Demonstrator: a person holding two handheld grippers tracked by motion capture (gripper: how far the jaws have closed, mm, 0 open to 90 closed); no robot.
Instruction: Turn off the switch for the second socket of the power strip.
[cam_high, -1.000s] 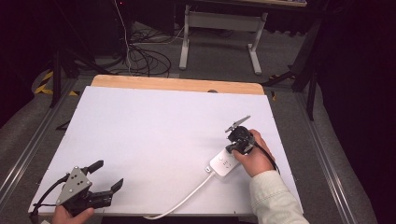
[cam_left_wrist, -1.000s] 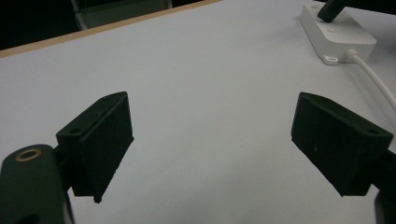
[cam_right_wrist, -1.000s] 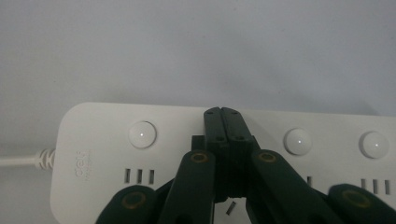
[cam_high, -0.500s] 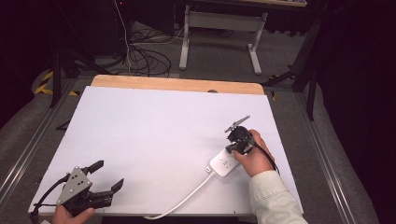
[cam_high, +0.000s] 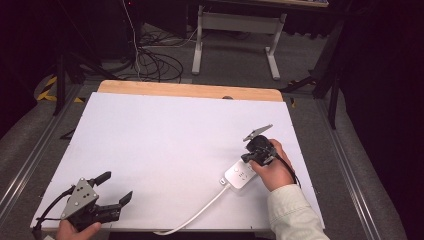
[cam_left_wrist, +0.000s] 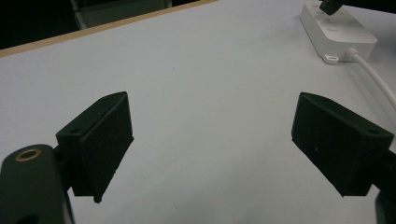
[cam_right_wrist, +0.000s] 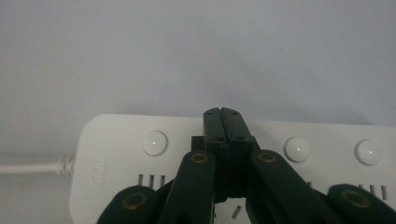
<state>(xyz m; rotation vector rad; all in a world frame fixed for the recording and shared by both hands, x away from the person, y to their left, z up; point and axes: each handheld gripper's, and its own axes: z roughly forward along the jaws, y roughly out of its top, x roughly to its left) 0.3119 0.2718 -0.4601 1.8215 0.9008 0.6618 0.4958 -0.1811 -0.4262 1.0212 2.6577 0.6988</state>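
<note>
I am holding the right gripper (cam_high: 248, 156) down over the white power strip (cam_high: 239, 175), which is lying on the white table surface (cam_high: 170, 145) near its right edge, closer to the near edge than to the far one. In the right gripper view I am seeing its two black jaws pressed flat together with nothing between them, their joined tips (cam_right_wrist: 221, 122) sitting over the strip's top face between two of the round white buttons (cam_right_wrist: 154, 142). Whether the tips are actually touching the strip's top, I cannot tell. The strip's white cable (cam_high: 195, 215) is running from its near end toward the near edge of the surface, curving left as it goes. My right hand (cam_high: 272, 167) is wrapping around the gripper's body, with the grey three-cornered plate (cam_high: 257, 132) tilting up above it.

I am keeping the left gripper (cam_high: 112, 187) at the near left corner of the surface, well apart from the strip. Its jaws are standing spread wide and gripping nothing; in the left gripper view I am looking between them at bare white surface, with the end of the power strip and its cable far off at the upper right. My left hand (cam_high: 75, 231) is holding that gripper at the very near edge.
</note>
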